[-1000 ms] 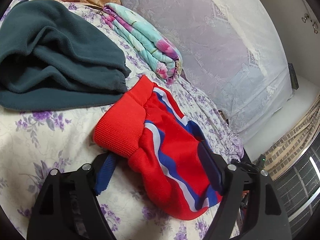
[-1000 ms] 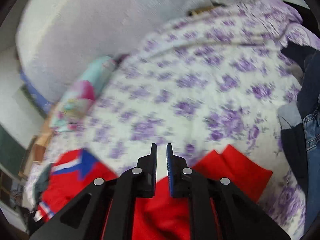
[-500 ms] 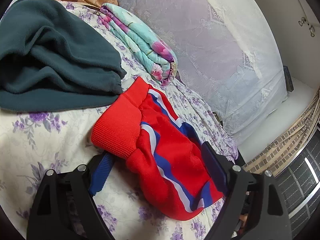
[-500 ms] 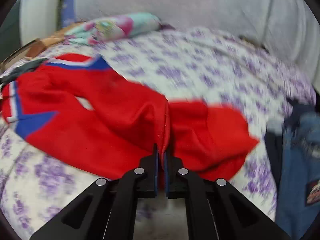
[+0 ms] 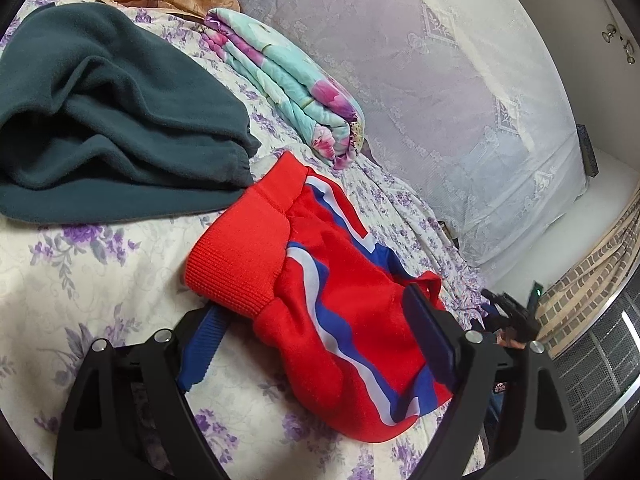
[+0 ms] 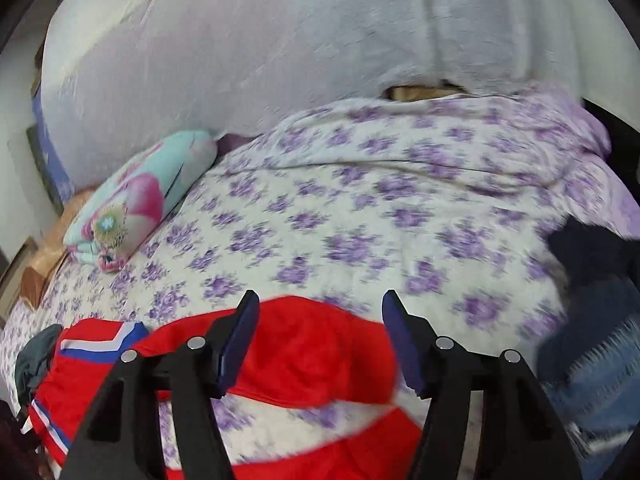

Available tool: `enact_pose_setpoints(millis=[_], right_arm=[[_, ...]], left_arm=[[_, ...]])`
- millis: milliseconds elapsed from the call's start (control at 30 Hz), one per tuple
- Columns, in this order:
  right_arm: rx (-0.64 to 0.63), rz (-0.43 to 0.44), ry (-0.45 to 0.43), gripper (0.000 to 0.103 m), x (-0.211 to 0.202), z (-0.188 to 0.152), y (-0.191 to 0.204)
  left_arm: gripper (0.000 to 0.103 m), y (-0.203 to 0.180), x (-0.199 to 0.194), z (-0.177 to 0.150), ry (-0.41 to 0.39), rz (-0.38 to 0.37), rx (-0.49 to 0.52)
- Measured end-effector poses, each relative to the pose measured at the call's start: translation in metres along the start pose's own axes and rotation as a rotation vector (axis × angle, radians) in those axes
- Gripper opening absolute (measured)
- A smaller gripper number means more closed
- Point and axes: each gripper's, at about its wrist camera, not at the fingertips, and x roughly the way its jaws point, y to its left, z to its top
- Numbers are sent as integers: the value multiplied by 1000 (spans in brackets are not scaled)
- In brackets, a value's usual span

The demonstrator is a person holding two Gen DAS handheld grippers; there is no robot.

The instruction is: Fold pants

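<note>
Red pants [image 5: 344, 320] half-folded on the floral bedsheet [image 5: 80, 280], more folds likely left

Left gripper [image 5: 320, 344] stands spread wide around the ribbed cuffs, pressing nothing; right gripper [image 6: 316, 340] is opening, with red cloth showing loose behind the gap. Only the left view shows the teal fleece [image 5: 108, 120] by the cuffs; only the right shows dark clothes [image 6: 592, 280] and bare sheet between red layers

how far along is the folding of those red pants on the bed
Partly done: the red pants lie bunched and doubled over on the floral bedsheet, cuffs stacked. In hand: the left gripper straddles the cuff end, pads not pressing; the right gripper is opening above a red fold, holding nothing. Left: flatten and square the bundle, likely one more fold.
</note>
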Motion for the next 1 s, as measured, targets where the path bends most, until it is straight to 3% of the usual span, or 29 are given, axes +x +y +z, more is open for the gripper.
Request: enact_pose_setpoints(millis=[167, 233, 433, 500, 567, 767, 900, 1000], right_arm=[[-112, -31, 129, 64, 10, -44, -8], [-153, -69, 125, 64, 19, -58, -5], [-680, -293, 92, 63, 52, -114, 66], [-764, -349, 43, 61, 59, -118, 74], [-708, -354, 61, 14, 65, -104, 67], [-469, -186, 102, 14, 50, -42, 37], [-311, -156, 166, 14, 66, 16, 25], [-245, -212, 204, 16, 108, 58, 21]], left_arm=[[85, 1, -1, 1, -8, -20, -4], [85, 2, -2, 0, -11, -24, -7], [85, 0, 1, 0, 0, -3, 4], [85, 0, 1, 0, 0, -1, 5], [85, 0, 1, 0, 0, -1, 5], [85, 0, 1, 0, -1, -2, 5], [85, 0, 1, 0, -3, 11, 5], [85, -2, 4, 1, 3, 34, 11]])
